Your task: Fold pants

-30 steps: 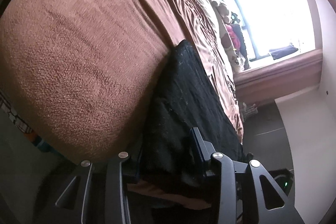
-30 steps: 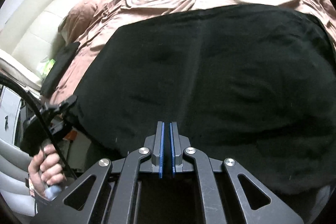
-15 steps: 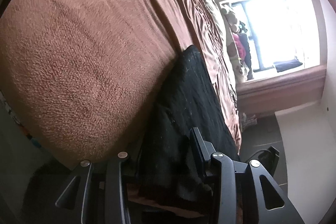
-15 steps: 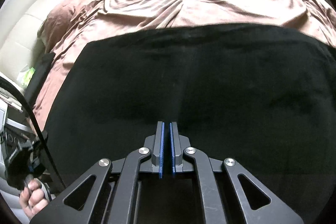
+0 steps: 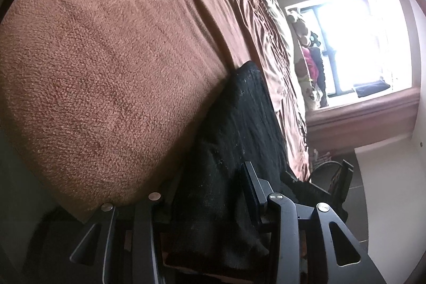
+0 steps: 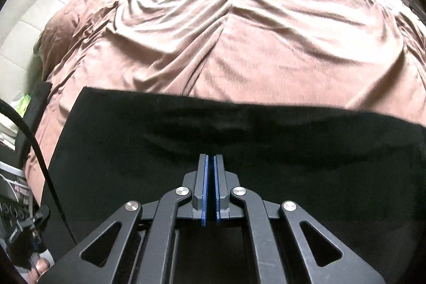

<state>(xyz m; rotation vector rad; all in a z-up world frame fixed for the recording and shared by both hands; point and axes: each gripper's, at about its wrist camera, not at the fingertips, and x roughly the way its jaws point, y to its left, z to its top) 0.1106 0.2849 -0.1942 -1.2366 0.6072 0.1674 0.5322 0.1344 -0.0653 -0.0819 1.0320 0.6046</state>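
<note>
Black pants [image 6: 133, 140] lie flat on the brown bedspread [image 6: 239, 31], their far edge straight across the right wrist view. My right gripper [image 6: 211, 159] is over the pants, tilted down, its blue pads shut together with nothing between them. In the left wrist view the pants [image 5: 245, 119] run along the bed's edge and a thick bunch of the cloth fills the gap between my left gripper's [image 5: 210, 177] jaws. Its right finger [image 5: 251, 177] presses into the cloth; the left finger is hidden behind it.
A cream padded headboard [image 6: 32, 12] borders the bed's left side, with a dark flat object [image 6: 37, 97] at that edge. A cable [image 6: 34, 145] and a person's hand [image 6: 40, 265] show at lower left. A bright window [image 5: 359, 39] and soft toys [image 5: 306, 44] lie beyond the bed.
My right gripper has slid across the pants toward their far edge, so more bedspread shows ahead. The left gripper has rolled slightly and keeps its hold on the cloth.
</note>
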